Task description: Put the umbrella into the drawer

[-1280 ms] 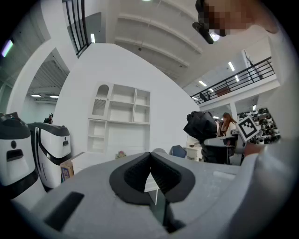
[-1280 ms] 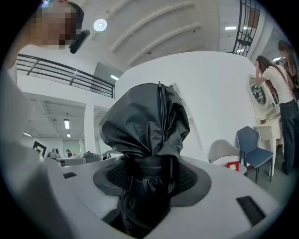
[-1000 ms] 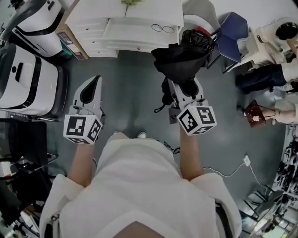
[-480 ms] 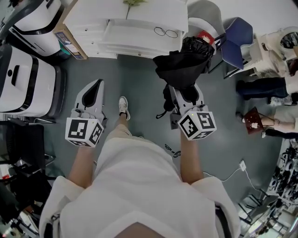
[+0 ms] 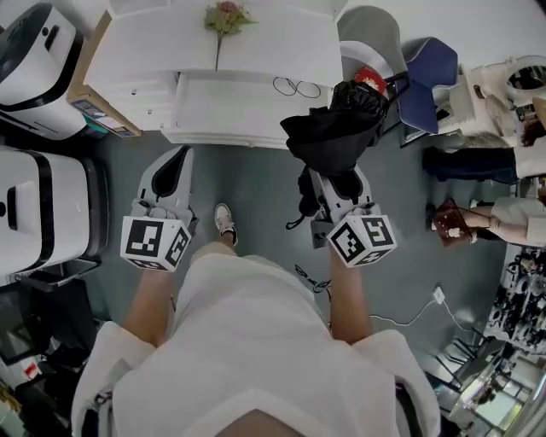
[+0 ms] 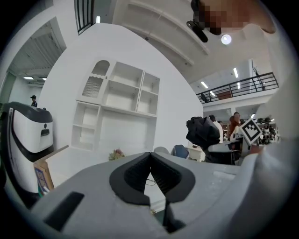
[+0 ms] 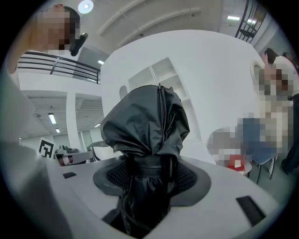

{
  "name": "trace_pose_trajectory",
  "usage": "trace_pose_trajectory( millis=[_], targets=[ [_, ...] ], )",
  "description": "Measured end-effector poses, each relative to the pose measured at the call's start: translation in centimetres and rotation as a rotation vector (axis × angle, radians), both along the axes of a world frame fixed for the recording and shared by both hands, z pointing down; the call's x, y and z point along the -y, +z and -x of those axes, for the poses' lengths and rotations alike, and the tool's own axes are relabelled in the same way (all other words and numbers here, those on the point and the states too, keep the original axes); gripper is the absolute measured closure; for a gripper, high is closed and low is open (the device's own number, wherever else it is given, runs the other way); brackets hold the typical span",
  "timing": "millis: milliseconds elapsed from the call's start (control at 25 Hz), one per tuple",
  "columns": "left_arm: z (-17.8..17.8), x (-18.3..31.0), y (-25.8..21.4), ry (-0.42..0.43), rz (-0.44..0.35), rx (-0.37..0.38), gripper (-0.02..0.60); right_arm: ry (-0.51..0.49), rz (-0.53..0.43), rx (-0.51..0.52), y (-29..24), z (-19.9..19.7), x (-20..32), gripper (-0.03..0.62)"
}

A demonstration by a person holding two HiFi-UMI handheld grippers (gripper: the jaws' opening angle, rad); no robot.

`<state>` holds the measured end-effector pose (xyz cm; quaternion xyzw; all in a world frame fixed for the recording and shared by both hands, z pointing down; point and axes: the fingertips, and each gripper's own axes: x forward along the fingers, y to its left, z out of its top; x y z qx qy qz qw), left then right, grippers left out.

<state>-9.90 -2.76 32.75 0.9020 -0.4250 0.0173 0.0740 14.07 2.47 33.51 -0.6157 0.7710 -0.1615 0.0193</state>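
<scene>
**Head view.** Since the earlier frames the person has stepped toward the white cabinet (image 5: 213, 51), which now fills more of the top of the picture. A dried flower (image 5: 223, 17) on its top was cut off before and now shows whole. One pale shoe (image 5: 224, 222) is forward on the grey floor (image 5: 247, 183), as it was half a second ago. Both grippers have travelled with the body and sit nearer the cabinet.

The drawer (image 5: 226, 111), a flat white rectangular tray, stands pulled out from the cabinet front. The left gripper (image 5: 181, 154) is smooth grey plastic tapering to a point, and it is just short of the drawer's left front corner. The right gripper (image 5: 341, 175) carries the umbrella (image 5: 337, 128), a folded black bundle of crumpled, slightly glossy fabric. The umbrella's bunched end is just beside the drawer's right end, not in it. Thin wire-rimmed glasses (image 5: 297, 86) lie on the white surface close by.

**Left gripper view.** The ribbed black pads meet at their tips, with nothing between them. Beyond them stands a white shelf unit (image 6: 119, 107) with an arched top compartment. The umbrella shows to the right.

**Right gripper view.** The jaws are clamped on the umbrella's narrow, strapped waist, with the textured pads pressing on both sides. Loose folds of fabric billow above the grip.
</scene>
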Motion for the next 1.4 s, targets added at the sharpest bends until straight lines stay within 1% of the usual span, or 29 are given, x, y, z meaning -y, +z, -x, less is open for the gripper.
trace_pose_trajectory(
  millis=[120, 240, 400, 600, 800, 880, 960, 1120, 1280, 1400],
  targets=[
    [-0.1, 4.9, 0.3, 0.035, 0.015, -0.017, 0.568, 0.025, 0.033, -0.003, 0.3, 0.5, 3.3, 0.355],
    [-0.7, 8.5, 0.5, 0.064, 0.028, -0.029, 0.568, 0.039, 0.060, -0.021, 0.5, 0.6, 5.5, 0.355],
    [-2.3, 11.6, 0.7, 0.082, 0.044, -0.041, 0.568, 0.033, 0.090, -0.025, 1.1, 0.1, 8.2, 0.356],
    [-4.7, 14.6, 1.4, 0.072, 0.060, -0.025, 0.568, -0.017, 0.116, -0.037, 2.6, -1.1, 12.4, 0.356],
    [-6.8, 17.0, 1.3, 0.044, 0.070, 0.004, 0.568, -0.110, 0.160, -0.097, 5.2, -1.9, 16.5, 0.356],
    [-7.0, 18.0, 1.5, 0.028, 0.076, 0.023, 0.568, -0.152, 0.183, -0.113, 6.5, -1.9, 18.3, 0.356],
    [-6.7, 18.9, 2.4, -0.003, 0.098, 0.037, 0.568, -0.202, 0.213, -0.138, 8.2, -1.6, 19.9, 0.358],
    [-6.2, 19.5, 4.9, -0.058, 0.153, 0.068, 0.568, -0.319, 0.287, -0.244, 12.8, -1.0, 22.5, 0.359],
    [-4.8, 19.5, 6.8, -0.111, 0.202, 0.095, 0.568, -0.408, 0.360, -0.302, 17.5, -0.2, 24.2, 0.361],
    [-3.9, 19.3, 8.3, -0.145, 0.235, 0.108, 0.568, -0.471, 0.391, -0.364, 20.2, 0.5, 25.0, 0.361]
  ],
)
